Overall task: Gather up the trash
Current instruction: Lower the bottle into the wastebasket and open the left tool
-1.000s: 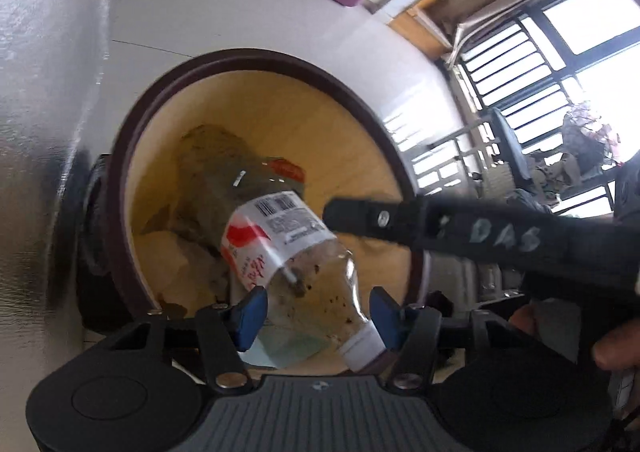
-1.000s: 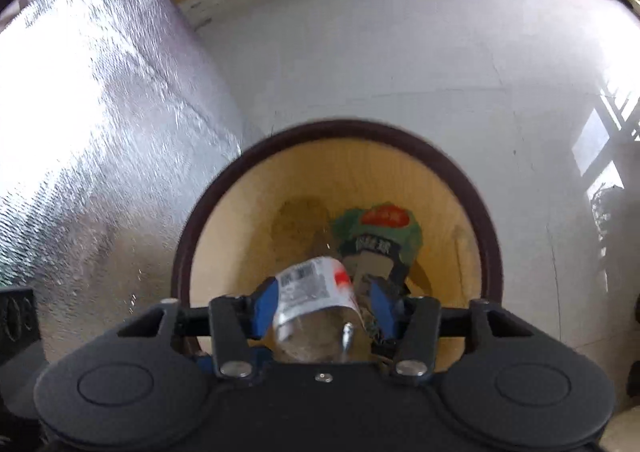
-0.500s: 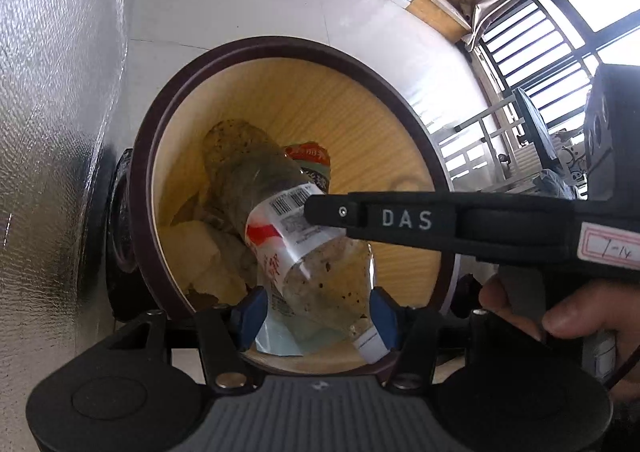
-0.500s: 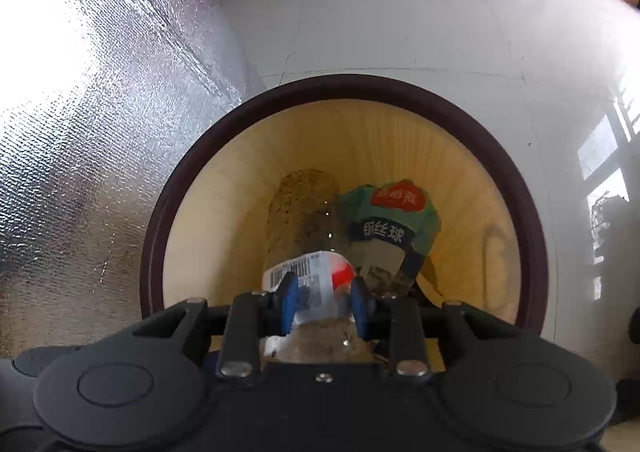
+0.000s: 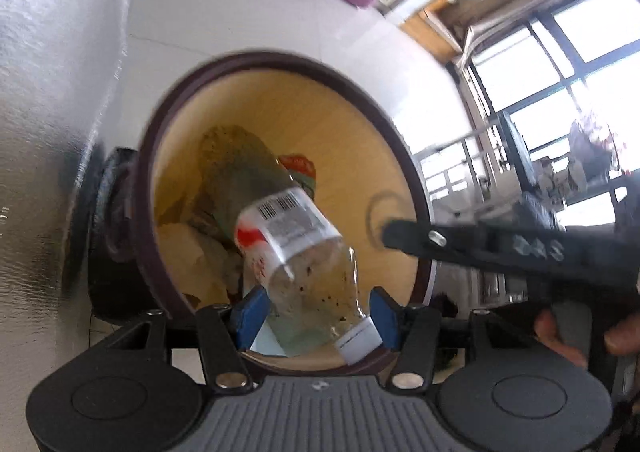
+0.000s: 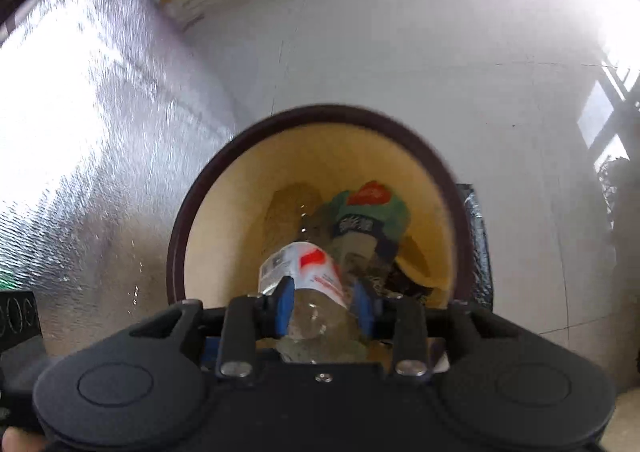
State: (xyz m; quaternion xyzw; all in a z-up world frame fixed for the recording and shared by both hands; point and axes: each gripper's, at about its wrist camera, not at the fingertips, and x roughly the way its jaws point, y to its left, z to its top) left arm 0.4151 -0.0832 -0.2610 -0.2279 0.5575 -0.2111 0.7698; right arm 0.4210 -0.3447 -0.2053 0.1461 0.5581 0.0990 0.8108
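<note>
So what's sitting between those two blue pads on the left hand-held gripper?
In the left wrist view, a clear plastic bottle with a white cap sits between the blue pads, over the open bin.

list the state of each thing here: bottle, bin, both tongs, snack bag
plastic bottle: capped, tilted, base down in the bin, neck between the left tongs' pads
wooden bin: open, part filled with trash
left tongs: open around the bottle's neck end
right tongs: opening, bottle between the pads
green snack bag: crumpled, lying in the bin

Clear labelled bottle [image 5: 304, 252], tilted, apparently inside bin [image 5: 280, 63]
</note>
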